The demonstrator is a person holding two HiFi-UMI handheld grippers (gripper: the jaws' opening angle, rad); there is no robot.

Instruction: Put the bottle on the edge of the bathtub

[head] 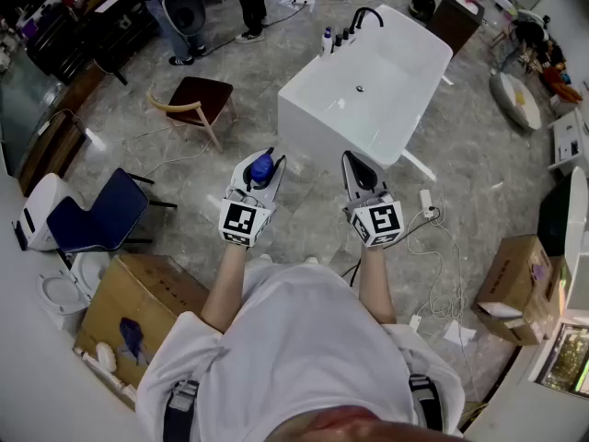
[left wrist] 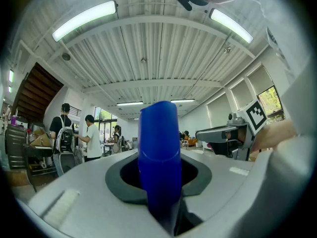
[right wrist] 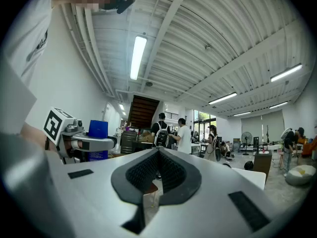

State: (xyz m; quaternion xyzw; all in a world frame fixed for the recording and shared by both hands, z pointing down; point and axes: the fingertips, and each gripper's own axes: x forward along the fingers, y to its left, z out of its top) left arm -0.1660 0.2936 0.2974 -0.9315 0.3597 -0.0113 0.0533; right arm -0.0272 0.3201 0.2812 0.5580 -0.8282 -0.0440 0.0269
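Grey veined stone flooring [head: 308,212] fills the head view and lies beneath both pairs of jaws. We see a white bathtub [head: 322,136] ahead of the jaws, beyond the tips of both grippers and well apart from them. A black faucet [head: 366,14] stands at the tub's far end, farthest from the jaws, with a small white container [head: 328,40] on the rim beside it. A cardboard box [head: 138,307] sits behind and to the left of the left jaws. A blue chair [head: 106,215] lies to the left of the left jaws, and a wooden chair with a dark red seat [head: 201,99] stands ahead of them and to the left. We hold the left gripper [head: 265,162] and the right gripper [head: 355,162] side by side and level, both pointing toward the tub. The left jaws are clamped on a blue bottle [left wrist: 159,148], which stands upright between them, its top rising above the pads. The bottle is in the air, short of the tub's edge. The right jaws are closed, tips together, with nothing between them.
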